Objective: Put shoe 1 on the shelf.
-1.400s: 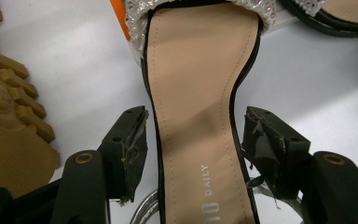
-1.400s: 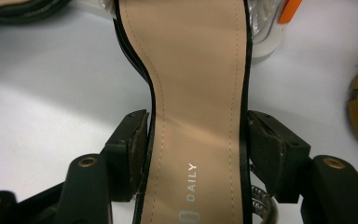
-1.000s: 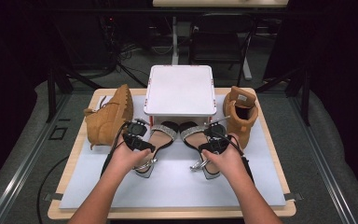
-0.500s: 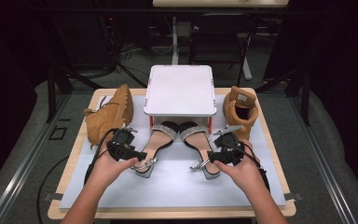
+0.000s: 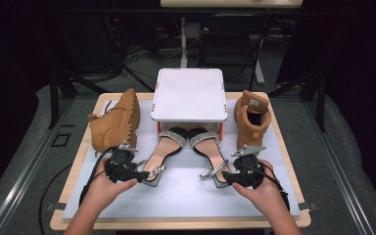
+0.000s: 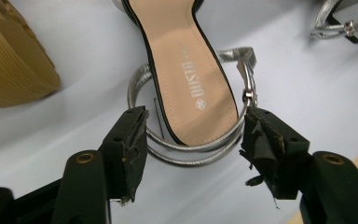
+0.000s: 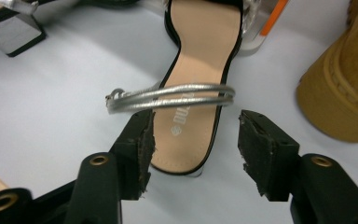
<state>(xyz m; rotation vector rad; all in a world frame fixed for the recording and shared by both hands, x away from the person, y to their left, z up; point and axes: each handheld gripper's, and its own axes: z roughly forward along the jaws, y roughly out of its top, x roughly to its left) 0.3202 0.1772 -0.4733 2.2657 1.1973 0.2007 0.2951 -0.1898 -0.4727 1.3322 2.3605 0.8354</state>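
jaws of left gripper (image 6: pixel 193 140) and right gripper (image 7: pixel 193 149) gape, holding nothing, behind 2 sandals (image 5: pixel 210 149)

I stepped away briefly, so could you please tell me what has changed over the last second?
Both hands drew the left gripper and right gripper back from the sandals toward the near table edge, jaws open around the heels. Sandals, boots and white box stayed put.

You handle two sandals: the left sandal (image 6: pixel 186 79) and the right sandal (image 7: pixel 200 88) each have a matt, leather-like tan insole, black edging and glossy metallic silver straps. The gripper pads (image 6: pixel 261 144) are frayed black rubber. The boots (image 5: pixel 115 122) look like napped tan suede. The table cover (image 5: pixel 186 196) is smooth and matt; the table edge (image 5: pixel 73 161) is pale wood.
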